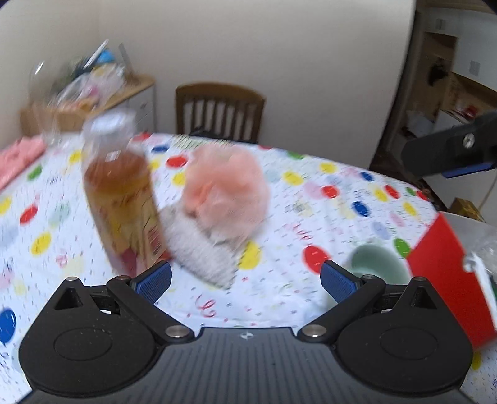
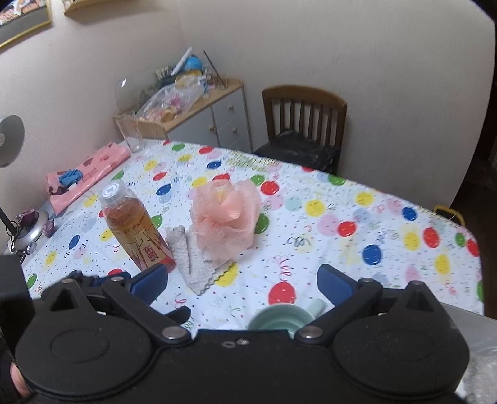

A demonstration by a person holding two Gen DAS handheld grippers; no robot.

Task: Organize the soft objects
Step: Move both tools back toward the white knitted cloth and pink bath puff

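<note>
A pink mesh pouf (image 2: 225,214) is sitting mid-table on a grey cloth (image 2: 198,261) — a tea bottle (image 2: 136,230) standing just left. Both grippers — left (image 1: 245,281), right (image 2: 240,284) — are hovering near, jaws wide, gripping nothing.

Table (image 2: 357,199): covered in a white cloth printed with coloured balloon spots and streamers. Beyond the table's far edge, a dark wooden slat-back chair (image 2: 306,124) against a plain cream wall (image 2: 357,56). Left of the chair, a low grey cabinet (image 2: 217,119) with a light wood top, heaped with clutter. Above and left of the cabinet, corners of two gilt-framed pictures (image 2: 23,20). Left of the table, a grey desk lamp (image 2: 9,140). Lighting even, indoor.
</note>
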